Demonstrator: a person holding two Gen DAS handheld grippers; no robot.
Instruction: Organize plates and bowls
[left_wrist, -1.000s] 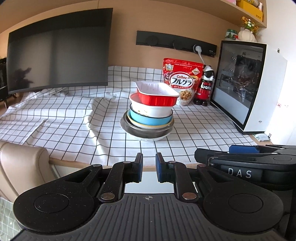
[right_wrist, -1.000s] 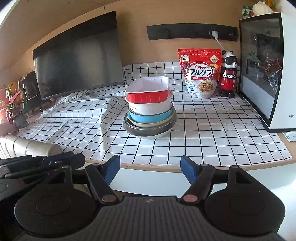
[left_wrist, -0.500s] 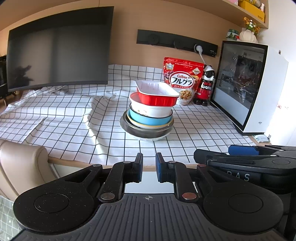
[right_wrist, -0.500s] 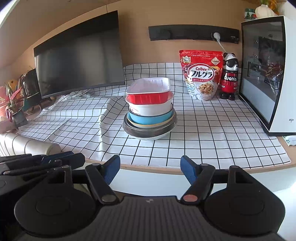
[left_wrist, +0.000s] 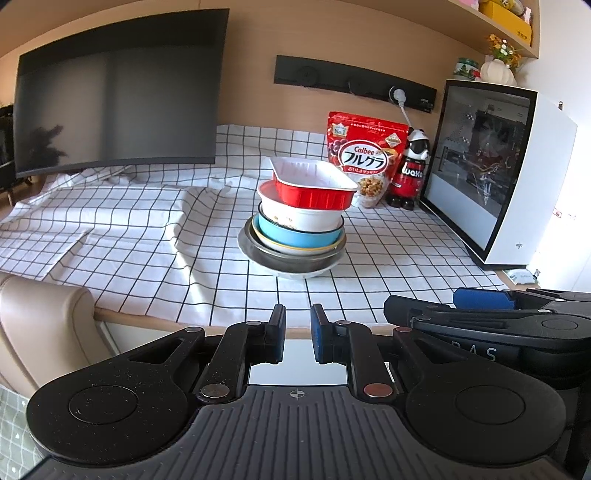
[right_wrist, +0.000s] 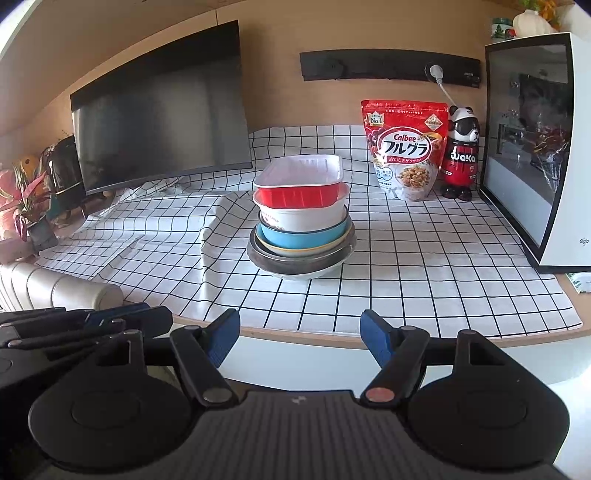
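As you hold both grippers short of the counter's (right_wrist: 406, 328) near edge, neither one touches anything. Your left gripper (left_wrist: 297, 332) has its jaws drawn close together with only a slim gap and nothing between them. Your right gripper (right_wrist: 300, 338) has its jaws spread wide and empty.

Ahead of you, near the middle of a white cloth (right_wrist: 424, 258) with black grid lines, stands one stack (right_wrist: 301, 229) of dishes. From the bottom up it holds a white plate, a dark metal bowl, a yellow-rimmed dish, a blue bowl, a white bowl, and on top a red tray (right_wrist: 297, 186) with a white inside.

Behind the stack to the right stand a red cereal bag (right_wrist: 404, 147) and a panda bottle (right_wrist: 461, 151), side by side. A white case (right_wrist: 569, 184) with a glass side sits at the far right. A dark monitor (right_wrist: 159, 125) stands at the back left.
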